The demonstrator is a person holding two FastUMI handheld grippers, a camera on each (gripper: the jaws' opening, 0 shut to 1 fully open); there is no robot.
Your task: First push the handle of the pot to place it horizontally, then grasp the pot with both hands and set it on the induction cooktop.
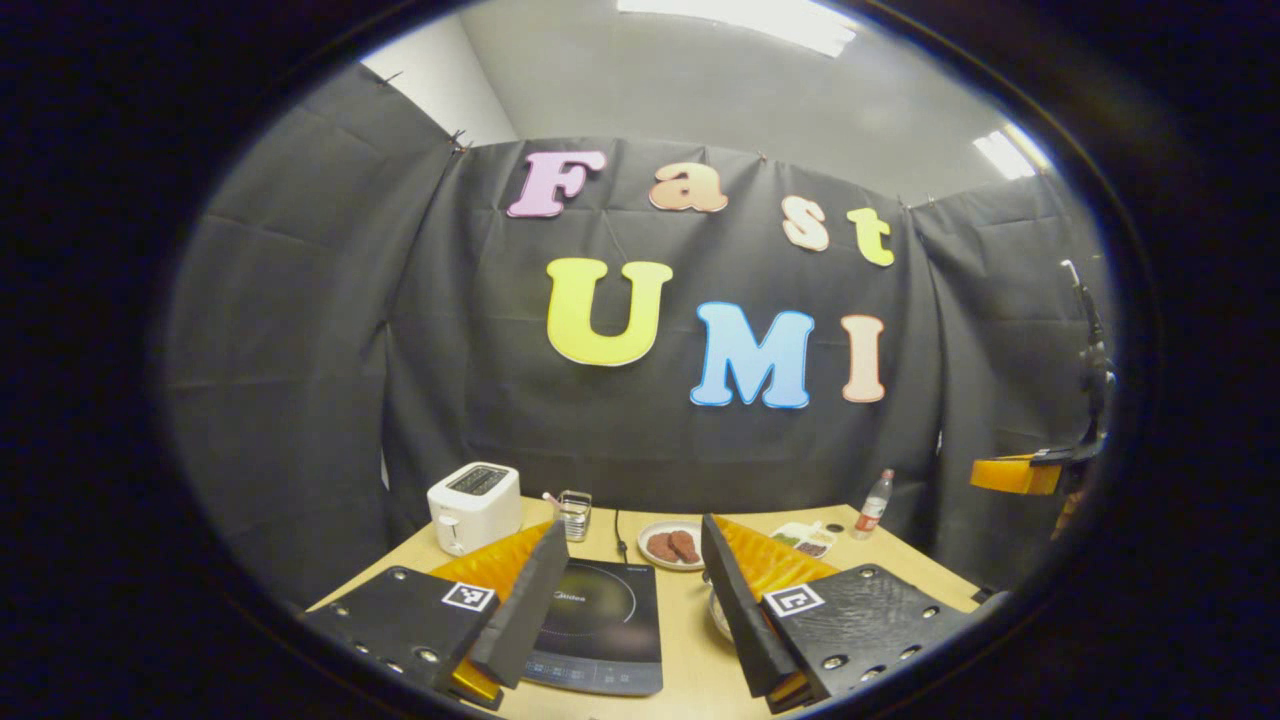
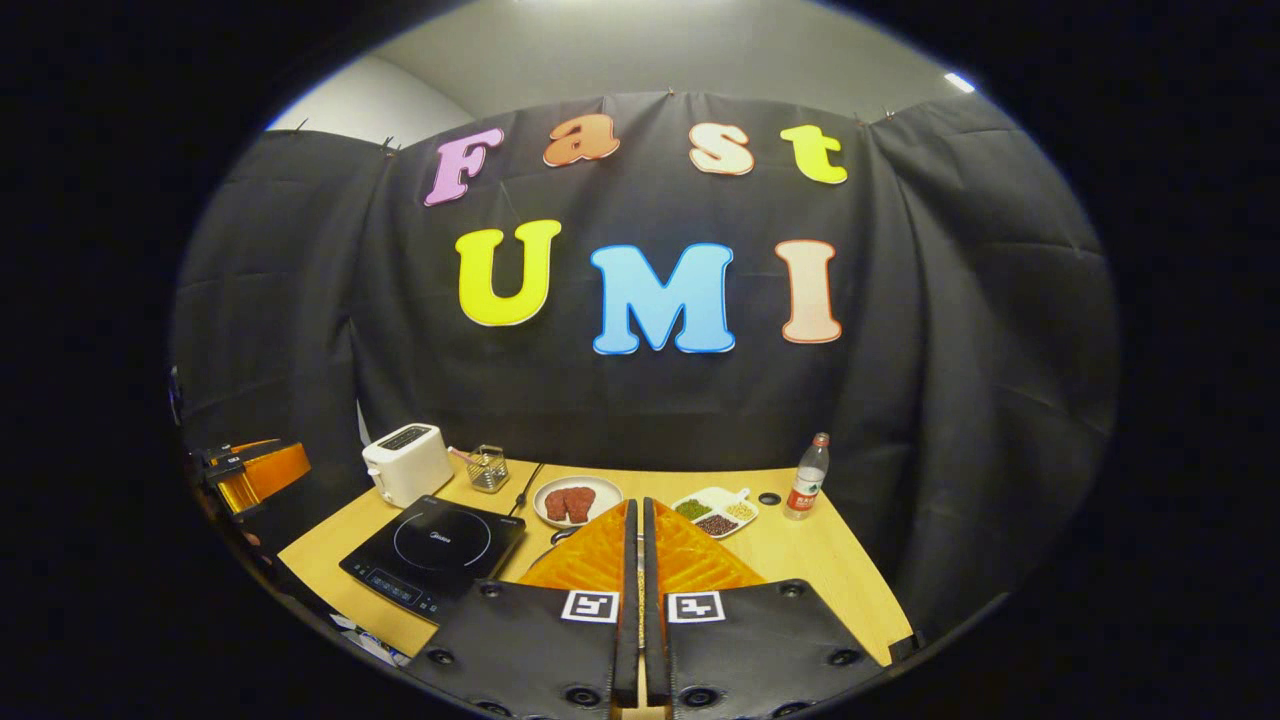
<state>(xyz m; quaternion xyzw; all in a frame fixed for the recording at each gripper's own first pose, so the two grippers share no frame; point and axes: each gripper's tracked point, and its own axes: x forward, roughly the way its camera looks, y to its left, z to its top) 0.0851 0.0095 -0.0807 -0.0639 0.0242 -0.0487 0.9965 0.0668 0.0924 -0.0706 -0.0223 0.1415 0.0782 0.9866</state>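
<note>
Left gripper [image 1: 632, 600] was spread wide, holding nothing, the induction cooktop [image 1: 600, 625] between its fingers at 6 o'clock. The pot [image 1: 718, 612] peeked out at 5 o'clock behind its right finger, handle direction unreadable. Right gripper [image 2: 641, 560] was clenched, empty, the cooktop [image 2: 432, 552] at its 10 o'clock.

Worktop [image 2: 830, 570] bare on its right half, open passage there. Back row crowded: toaster [image 2: 407, 463] at the left, wire holder [image 2: 488, 468] beside it, plate of meat [image 2: 576, 501], divided tray [image 2: 716, 511], bottle [image 2: 807, 477] standing upright at the far right. Induction cooktop [image 2: 433, 541] lies flat at front left, nothing on it, free room above. Cord [image 2: 524, 488] runs from the cooktop toward the back wall, between holder and plate. Bare strip of worktop between cooktop and the front edge.
</note>
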